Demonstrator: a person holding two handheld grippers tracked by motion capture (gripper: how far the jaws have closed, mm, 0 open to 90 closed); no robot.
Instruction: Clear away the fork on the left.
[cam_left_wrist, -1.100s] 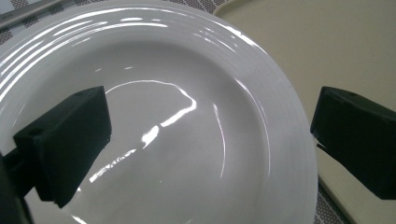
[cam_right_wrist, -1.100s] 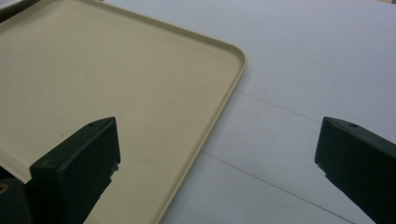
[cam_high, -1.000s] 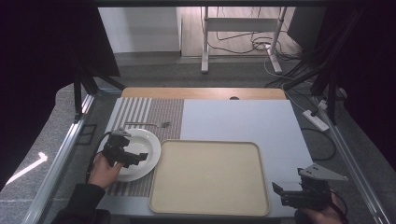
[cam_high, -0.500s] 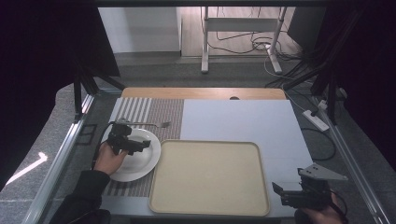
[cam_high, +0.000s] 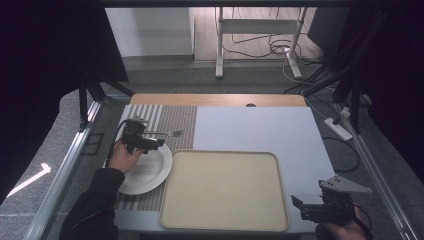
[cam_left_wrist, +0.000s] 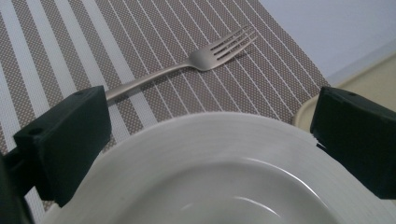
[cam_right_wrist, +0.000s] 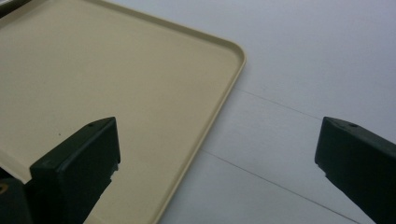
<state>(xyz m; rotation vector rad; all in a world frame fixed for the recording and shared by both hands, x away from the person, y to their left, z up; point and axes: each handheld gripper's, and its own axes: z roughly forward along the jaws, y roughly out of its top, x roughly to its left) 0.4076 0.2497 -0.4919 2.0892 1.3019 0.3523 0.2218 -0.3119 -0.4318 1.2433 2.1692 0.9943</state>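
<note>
A white plate (cam_high: 146, 172) lies on the striped placemat (cam_high: 175, 120) at the table's left. Just beyond the plate rests a metal fork (cam_high: 169, 133), its tines pointing right. My left gripper (cam_high: 158, 142) hovers over the plate's far rim, open, holding nothing. In the left gripper view the plate (cam_left_wrist: 219, 172) spreads under the wide-apart jaws of the left gripper (cam_left_wrist: 210, 121), with the fork (cam_left_wrist: 187, 63) lying ahead of them. My right gripper (cam_high: 299, 206) stays low at the front right, open; in its own view the right gripper (cam_right_wrist: 219, 135) straddles the tray's corner (cam_right_wrist: 233, 51).
A large beige tray (cam_high: 225, 190) sits bare in the middle front, its left rim close to the plate. A pale grey mat (cam_high: 255, 130) covers the table's right half. Metal rails (cam_high: 65, 165) run along both table sides.
My left gripper has moved away from me and to the right, from the plate's left side to its far rim near the fork. The right gripper has stayed still.
</note>
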